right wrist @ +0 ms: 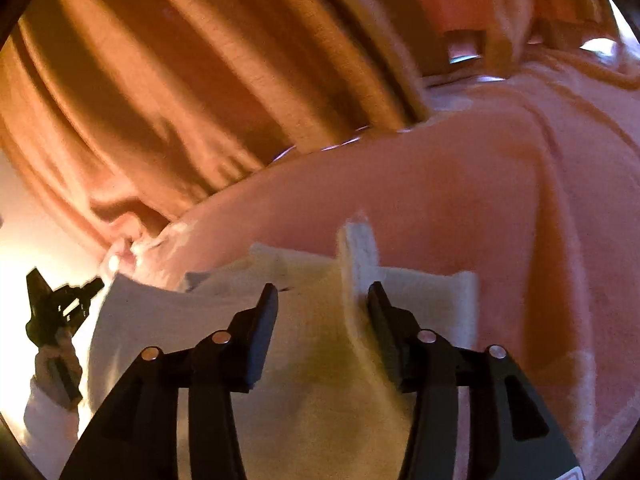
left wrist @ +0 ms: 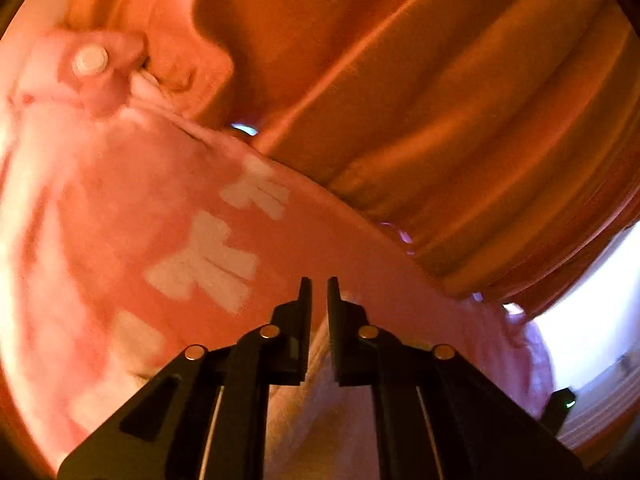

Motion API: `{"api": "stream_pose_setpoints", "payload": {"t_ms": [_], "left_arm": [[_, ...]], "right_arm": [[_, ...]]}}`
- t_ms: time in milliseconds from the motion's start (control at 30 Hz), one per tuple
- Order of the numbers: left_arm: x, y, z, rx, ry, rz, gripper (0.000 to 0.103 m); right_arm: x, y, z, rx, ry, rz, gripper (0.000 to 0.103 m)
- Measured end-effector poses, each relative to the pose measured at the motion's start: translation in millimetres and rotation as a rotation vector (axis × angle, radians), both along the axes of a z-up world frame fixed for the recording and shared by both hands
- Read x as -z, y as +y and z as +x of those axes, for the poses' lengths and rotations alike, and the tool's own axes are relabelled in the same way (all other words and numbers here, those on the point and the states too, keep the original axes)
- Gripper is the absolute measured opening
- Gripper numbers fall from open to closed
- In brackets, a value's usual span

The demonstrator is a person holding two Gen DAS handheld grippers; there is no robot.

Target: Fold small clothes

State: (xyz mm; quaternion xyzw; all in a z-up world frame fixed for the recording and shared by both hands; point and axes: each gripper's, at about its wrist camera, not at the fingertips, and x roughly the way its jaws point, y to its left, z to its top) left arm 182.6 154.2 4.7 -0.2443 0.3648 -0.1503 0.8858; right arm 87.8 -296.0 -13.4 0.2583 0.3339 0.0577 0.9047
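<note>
A small pink garment point(left wrist: 132, 184) with white printed shapes and a white snap button point(left wrist: 90, 60) fills the left wrist view. My left gripper point(left wrist: 319, 292) has its jaws almost together, pinching a cream-pink fold of the garment's edge. In the right wrist view the same pink garment point(right wrist: 420, 184) lies under a cream white patch point(right wrist: 320, 344). My right gripper point(right wrist: 322, 300) is open, its jaws astride a raised ridge of that cream patch. The left gripper also shows far left in the right wrist view point(right wrist: 60, 308).
Orange-brown draped fabric point(left wrist: 420, 80) with long folds lies behind the garment in both views point(right wrist: 180, 80). A bright white area point(left wrist: 592, 332) shows at the right edge of the left wrist view.
</note>
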Motion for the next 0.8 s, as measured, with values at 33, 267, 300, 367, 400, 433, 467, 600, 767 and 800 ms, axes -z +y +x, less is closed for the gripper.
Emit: {"api": "stream_pose_setpoints", "payload": {"t_ms": [33, 267, 300, 367, 400, 433, 467, 600, 767, 800], "left_arm": [[8, -1, 4, 0.017, 0.051, 0.031, 0.007], [46, 33, -37, -0.048, 0.194, -0.065, 0.069], [50, 44, -43, -0.067, 0.204, -0.087, 0.069], [59, 59, -46, -0.105, 0.243, -0.112, 0.071], [65, 69, -46, -0.127, 0.266, -0.126, 0.071], [71, 77, -46, -0.141, 0.285, -0.148, 0.071], [77, 82, -46, -0.144, 0.303, -0.178, 0.071], [100, 76, -36, -0.09, 0.362, -0.299, 0.071], [84, 69, -18, -0.018, 0.293, -0.328, 0.017], [69, 70, -15, -0.015, 0.223, -0.319, 0.015]], "right_arm": [[-2, 8, 8, -0.038, 0.004, 0.023, 0.048], [-19, 118, 95, -0.363, 0.076, 0.013, 0.05], [-17, 137, 111, -0.406, 0.097, 0.001, 0.05], [-6, 165, 137, -0.466, 0.156, 0.017, 0.052], [1, 177, 149, -0.481, 0.191, 0.029, 0.051], [7, 185, 160, -0.478, 0.217, 0.036, 0.052], [13, 193, 169, -0.486, 0.239, 0.043, 0.052], [36, 228, 193, -0.53, 0.294, 0.042, 0.051], [16, 244, 185, -0.546, 0.146, 0.048, 0.006], [3, 239, 180, -0.543, 0.073, 0.085, 0.006]]}}
